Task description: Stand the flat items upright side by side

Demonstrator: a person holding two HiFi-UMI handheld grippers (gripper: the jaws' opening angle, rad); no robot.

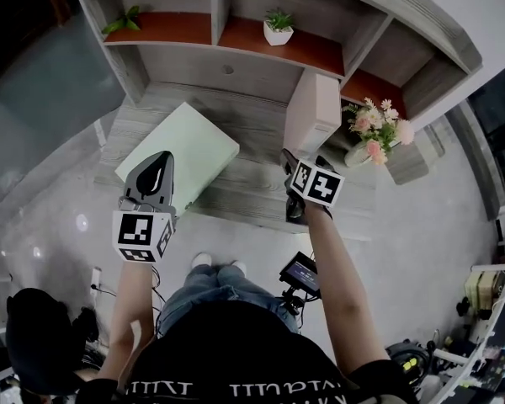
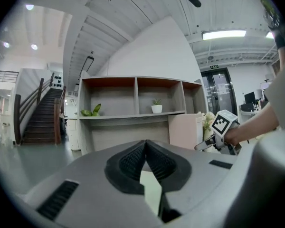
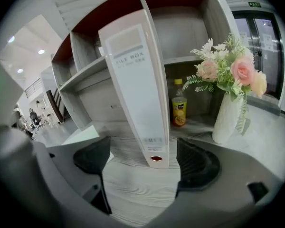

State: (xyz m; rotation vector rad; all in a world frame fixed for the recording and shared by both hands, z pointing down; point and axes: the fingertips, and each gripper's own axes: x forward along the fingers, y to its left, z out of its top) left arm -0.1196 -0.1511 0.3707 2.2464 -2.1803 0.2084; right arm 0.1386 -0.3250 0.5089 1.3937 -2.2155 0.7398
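A pale green file box (image 1: 181, 154) lies flat on the grey wood desk (image 1: 252, 179), at its left. A pink file box (image 1: 313, 112) stands upright at the desk's right, its labelled spine (image 3: 135, 80) facing my right gripper. The right gripper (image 1: 290, 165) hovers just in front of that box, open, with the spine's foot ahead of its spread jaws and touching neither pad (image 3: 195, 164). Over the green box's near corner my left gripper (image 1: 154, 168) hangs shut, its ribbed pads (image 2: 133, 161) meeting at the tips with nothing held; pale green shows below them.
A white vase of pink flowers (image 3: 230, 87) and a juice bottle (image 3: 179, 109) stand right of the pink box. On the shelf (image 1: 261, 45) above are a small potted plant (image 1: 278, 28) and green leaves (image 1: 122, 22). The desk's front edge runs below both grippers.
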